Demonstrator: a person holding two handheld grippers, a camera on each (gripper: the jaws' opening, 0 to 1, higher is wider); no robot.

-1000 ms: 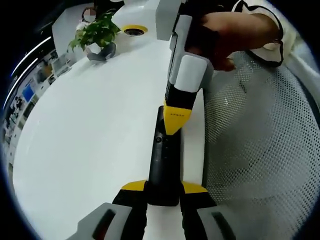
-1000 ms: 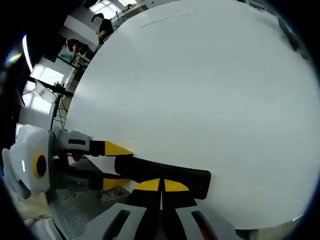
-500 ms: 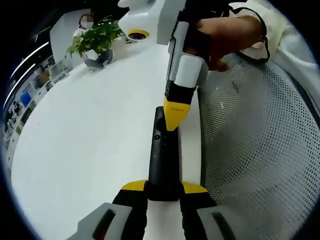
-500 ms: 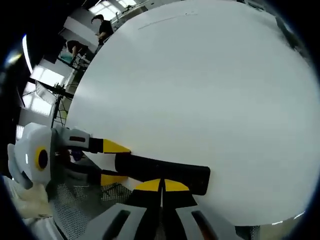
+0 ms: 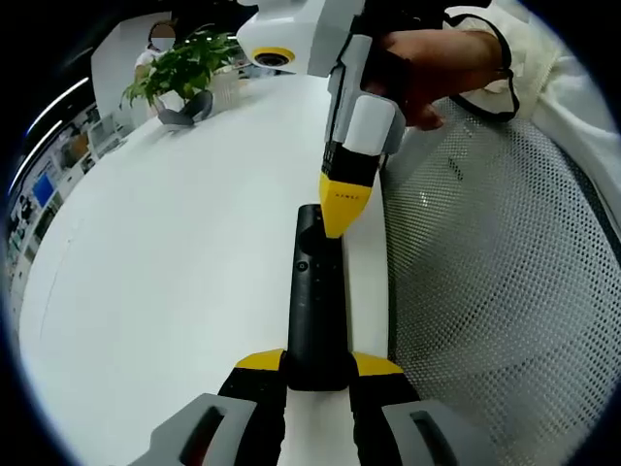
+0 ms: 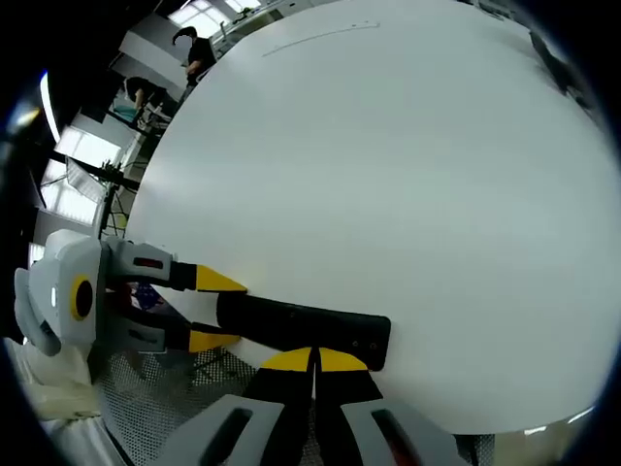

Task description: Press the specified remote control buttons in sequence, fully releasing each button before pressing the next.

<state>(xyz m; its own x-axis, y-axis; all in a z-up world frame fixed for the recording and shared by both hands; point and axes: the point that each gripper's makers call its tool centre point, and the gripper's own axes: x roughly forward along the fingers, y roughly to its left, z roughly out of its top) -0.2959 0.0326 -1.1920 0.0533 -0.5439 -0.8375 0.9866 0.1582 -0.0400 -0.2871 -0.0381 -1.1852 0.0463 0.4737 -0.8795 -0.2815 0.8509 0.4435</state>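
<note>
A long black remote control (image 5: 315, 301) lies on the white table (image 5: 175, 243) near its edge. My left gripper (image 5: 318, 364) is shut on the remote's near end, one yellow tip on each side. My right gripper (image 5: 338, 214), held by a hand (image 5: 437, 68), comes down from above with its yellow jaws shut, and its tip is at the far end of the remote's top face. In the right gripper view, the shut right gripper (image 6: 312, 359) sits against the remote control (image 6: 301, 325), and the left gripper (image 6: 215, 311) clamps its left end.
A white mesh chair (image 5: 485, 291) stands close beside the table edge on the right. A potted plant (image 5: 184, 68) is at the far side of the table. People (image 6: 189, 49) stand far behind the table (image 6: 388, 175).
The right gripper's tip has slid a little along the remote toward its far end. The left gripper keeps its hold. Both views have tilted slightly.
</note>
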